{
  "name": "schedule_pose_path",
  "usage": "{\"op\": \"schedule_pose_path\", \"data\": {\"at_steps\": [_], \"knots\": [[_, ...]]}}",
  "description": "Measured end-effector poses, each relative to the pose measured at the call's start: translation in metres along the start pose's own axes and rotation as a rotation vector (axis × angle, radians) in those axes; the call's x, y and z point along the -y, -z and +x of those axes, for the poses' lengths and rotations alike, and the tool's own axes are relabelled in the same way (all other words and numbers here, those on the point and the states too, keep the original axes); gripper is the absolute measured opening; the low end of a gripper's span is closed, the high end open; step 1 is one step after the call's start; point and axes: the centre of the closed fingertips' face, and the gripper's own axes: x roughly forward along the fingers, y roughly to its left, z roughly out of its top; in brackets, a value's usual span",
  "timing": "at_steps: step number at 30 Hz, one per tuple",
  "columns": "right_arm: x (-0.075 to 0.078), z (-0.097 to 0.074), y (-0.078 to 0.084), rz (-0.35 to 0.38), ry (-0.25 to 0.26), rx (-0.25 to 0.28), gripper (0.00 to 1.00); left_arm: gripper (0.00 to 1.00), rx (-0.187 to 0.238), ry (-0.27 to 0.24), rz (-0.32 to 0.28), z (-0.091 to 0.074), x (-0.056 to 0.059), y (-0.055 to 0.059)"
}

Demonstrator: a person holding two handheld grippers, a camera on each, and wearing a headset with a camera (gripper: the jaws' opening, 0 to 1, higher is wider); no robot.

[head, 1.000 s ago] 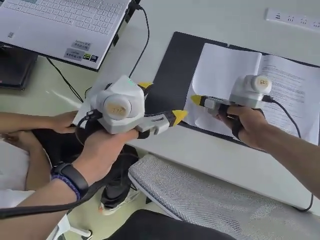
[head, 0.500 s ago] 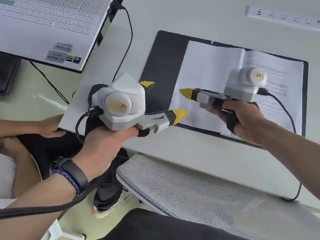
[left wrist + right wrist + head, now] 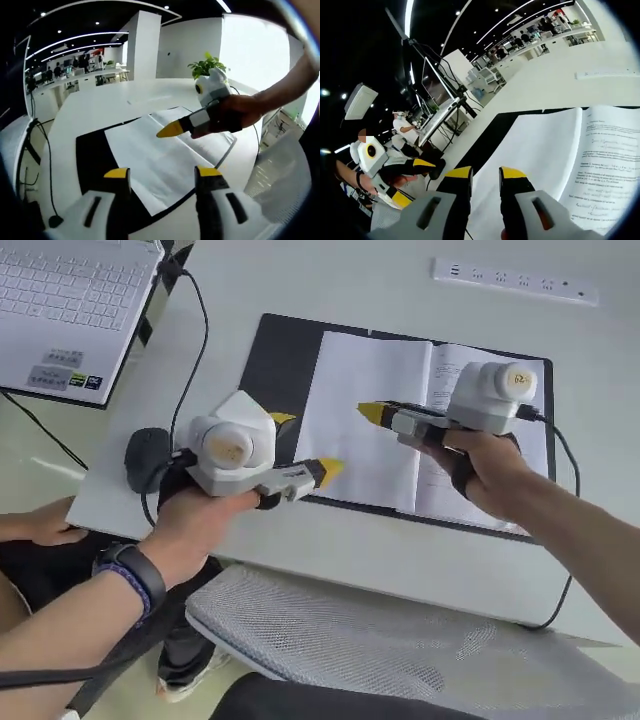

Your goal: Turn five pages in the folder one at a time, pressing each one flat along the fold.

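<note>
One white table carries everything, and one grey mesh chair seat sits against its near edge. One black folder lies open at the middle of the table, showing two sheets: a blank page on the left and a printed page on the right of the fold. One laptop stands at the far left corner, well apart from the folder, with one dark cable running down from it. One white power strip lies beyond the folder. Two tongs are up. The right tongs hang over the blank page near the fold, narrow and holding nothing, and that hand hides part of the printed page. The left tongs are spread wide and empty over the folder's near left corner, covering it.
</note>
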Motion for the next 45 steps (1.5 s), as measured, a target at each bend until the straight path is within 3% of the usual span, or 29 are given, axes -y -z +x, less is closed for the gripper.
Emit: {"op": "schedule_pose_path", "data": {"at_steps": [4,14,18,22,26,27,28,35,45], "knots": [[0.009,-0.011,-0.004,0.001,0.02,0.012,0.18,0.46,-0.056,0.004,0.0,0.015,-0.001,0.02],[0.028,-0.036,-0.004,0.01,0.057,0.028,0.15,0.33,-0.151,0.018,0.011,0.043,0.0,0.057],[0.033,-0.041,0.0,0.013,0.065,0.024,0.14,0.26,-0.168,0.013,0.025,0.049,-0.001,0.063],[0.038,-0.043,0.003,0.015,0.071,0.019,0.14,0.17,-0.199,0.006,0.082,0.053,-0.003,0.07],[0.04,-0.044,0.003,0.015,0.07,0.019,0.13,0.0,-0.184,-0.059,0.089,0.053,-0.016,0.067],[0.041,-0.043,0.003,0.014,0.069,0.018,0.12,0.0,-0.181,-0.079,0.088,0.053,-0.021,0.066],[0.041,-0.042,0.003,0.013,0.069,0.017,0.12,0.0,-0.182,-0.059,0.078,0.053,-0.019,0.065],[0.051,-0.031,0.0,0.008,0.063,0.012,0.06,0.0,-0.178,-0.065,0.073,0.053,-0.018,0.066],[0.078,-0.016,-0.006,0.0,0.066,-0.019,0.01,0.0,-0.17,-0.081,0.041,0.052,-0.019,0.067]]}}
